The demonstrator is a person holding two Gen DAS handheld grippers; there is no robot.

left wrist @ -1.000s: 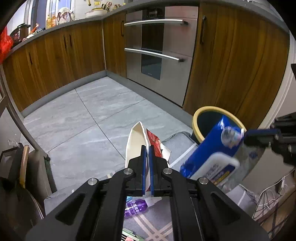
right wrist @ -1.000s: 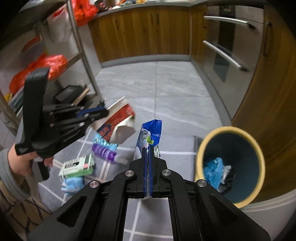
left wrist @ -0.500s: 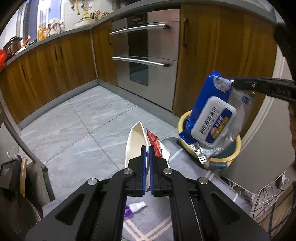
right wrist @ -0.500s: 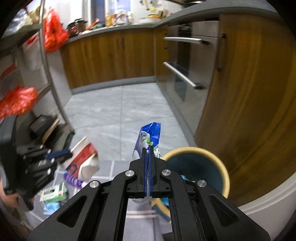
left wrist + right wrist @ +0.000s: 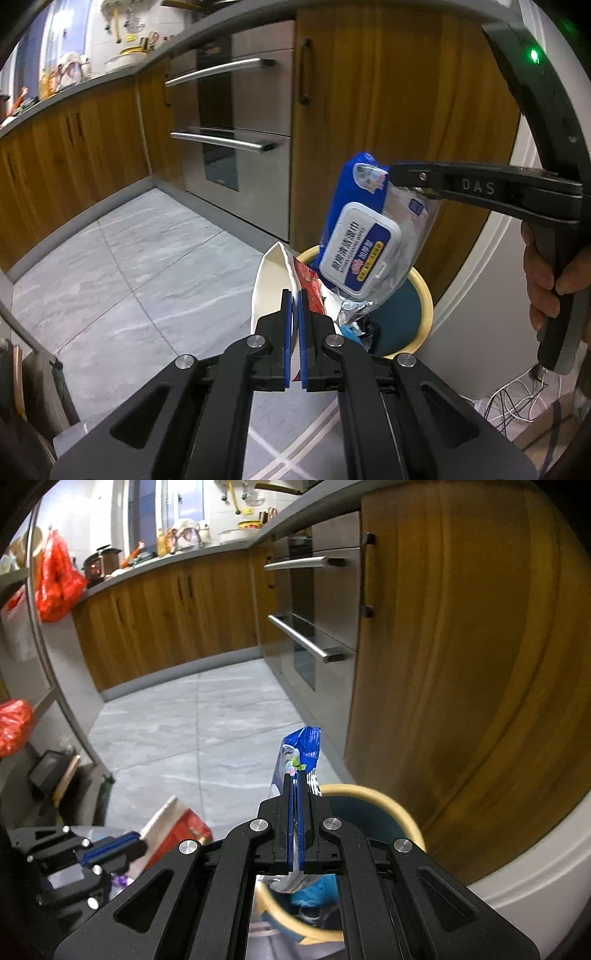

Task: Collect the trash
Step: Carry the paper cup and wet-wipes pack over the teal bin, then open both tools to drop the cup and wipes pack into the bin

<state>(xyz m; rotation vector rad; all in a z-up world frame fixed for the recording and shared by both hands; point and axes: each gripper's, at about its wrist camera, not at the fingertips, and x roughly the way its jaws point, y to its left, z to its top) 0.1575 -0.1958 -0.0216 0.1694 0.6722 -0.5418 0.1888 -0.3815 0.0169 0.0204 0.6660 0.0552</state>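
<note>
The bin (image 5: 424,306) stands on the floor (image 5: 147,266) against the cabinet (image 5: 388,129), right of the oven (image 5: 240,147). The wipes pack (image 5: 365,236) hangs above the bin, with the wrapper (image 5: 277,280) just left of it.

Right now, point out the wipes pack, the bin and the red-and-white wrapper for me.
wipes pack (image 5: 360,254): left wrist view, on its white flip lid.
bin (image 5: 426,295): left wrist view, on its yellow rim.
red-and-white wrapper (image 5: 269,280): left wrist view, on its white side.

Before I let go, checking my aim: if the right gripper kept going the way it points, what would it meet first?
Probably the yellow-rimmed teal trash bin, just beyond the right gripper holding the blue wet-wipes pack; depth is unclear.
</note>
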